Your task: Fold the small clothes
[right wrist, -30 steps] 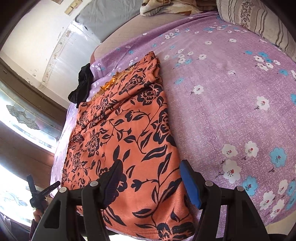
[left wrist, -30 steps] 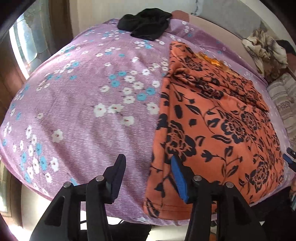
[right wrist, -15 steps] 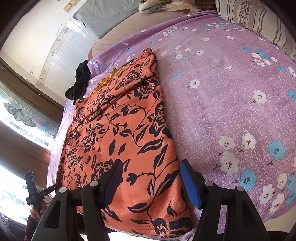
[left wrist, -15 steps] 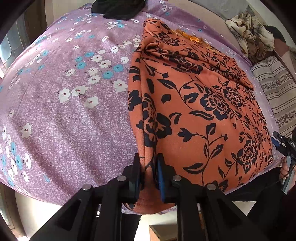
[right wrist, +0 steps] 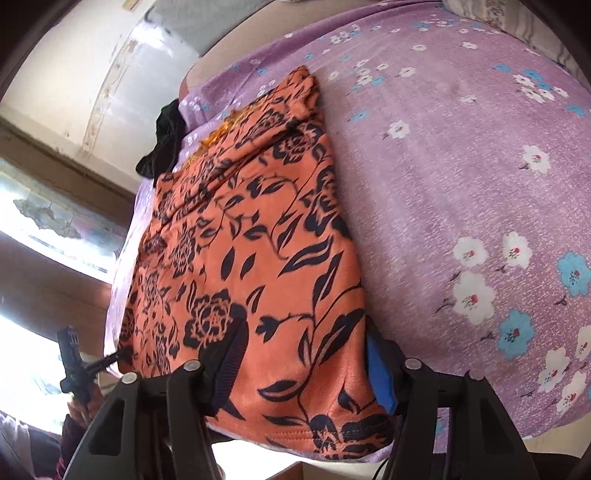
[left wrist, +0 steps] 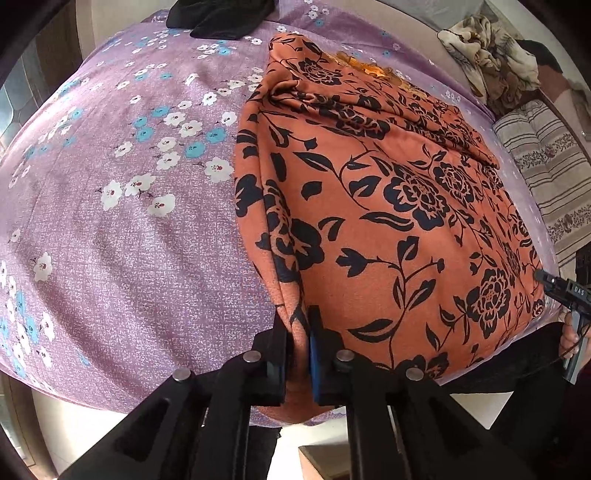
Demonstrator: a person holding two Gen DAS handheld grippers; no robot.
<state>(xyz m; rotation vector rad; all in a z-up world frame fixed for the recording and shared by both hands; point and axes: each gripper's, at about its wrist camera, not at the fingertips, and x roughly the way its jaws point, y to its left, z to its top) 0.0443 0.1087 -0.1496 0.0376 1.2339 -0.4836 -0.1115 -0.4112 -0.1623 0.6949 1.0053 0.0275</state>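
Orange floral garment (left wrist: 399, 206) lies flat on the purple flowered bedspread (left wrist: 122, 229), its hem at the bed's near edge, its far end reaching toward the far edge.

Left gripper (left wrist: 300, 332): jaws nearly together and closing, a pinch of the garment's near-left hem corner pressed between the pads. Right gripper (right wrist: 306, 365): jaws closing around the near-right corner; cloth sits between them, but the blue pad stands just beside the garment's side edge and contact is not clear, so no firm hold yet.

Step in hand, as judged: take both near corners for a fold toward the far end. To do it well, each grip should catch every layer at the hem, the 2 grips should be level with each other, and the lift should wait until the right pinch is sure; then both corners travel together so the fold line stays straight.

View differences:
- Left wrist view shows a striped pillow (left wrist: 546, 177) and crumpled pale cloth (left wrist: 487, 48) by the far-right side, plus the garment's bunched left fold.
- Right wrist view shows the bedspread's open right half and a window at left.
- Both catch the black cloth (left wrist: 221, 18) at the far edge.
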